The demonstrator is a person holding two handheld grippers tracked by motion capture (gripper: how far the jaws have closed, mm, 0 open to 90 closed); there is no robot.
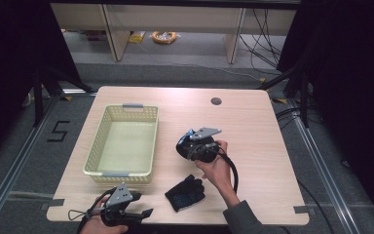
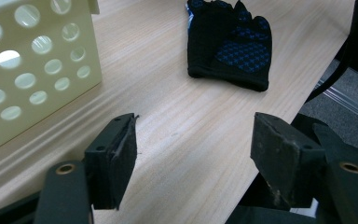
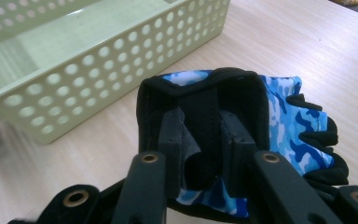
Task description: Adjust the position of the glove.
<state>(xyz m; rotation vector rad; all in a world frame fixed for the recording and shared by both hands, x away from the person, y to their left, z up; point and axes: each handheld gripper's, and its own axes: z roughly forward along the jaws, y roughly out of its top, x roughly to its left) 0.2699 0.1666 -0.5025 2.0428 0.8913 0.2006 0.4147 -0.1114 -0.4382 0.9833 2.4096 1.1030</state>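
A blue camouflage glove [image 3: 289, 121] with black trim hangs a little above the table, and my right gripper [image 3: 200, 140] is shut on its black cuff. In the high view that gripper [image 1: 191, 146] sits in a hand at the table's middle, just right of the basket, with the glove [image 1: 182, 143] at its tip. A black glove [image 1: 185, 193] with a blue dotted palm lies flat near the front edge. My left gripper [image 1: 139, 214] rests open at the front left, pointing at that black glove [image 2: 230, 44], nothing between its jaws [image 2: 193, 154].
A pale yellow perforated basket [image 1: 93, 151] stands on the left half of the wooden table, its inside bare; its wall [image 2: 28, 70] is close to the left gripper and its corner [image 3: 42, 112] close to the right. A cable hole [image 1: 216, 101] sits at the back.
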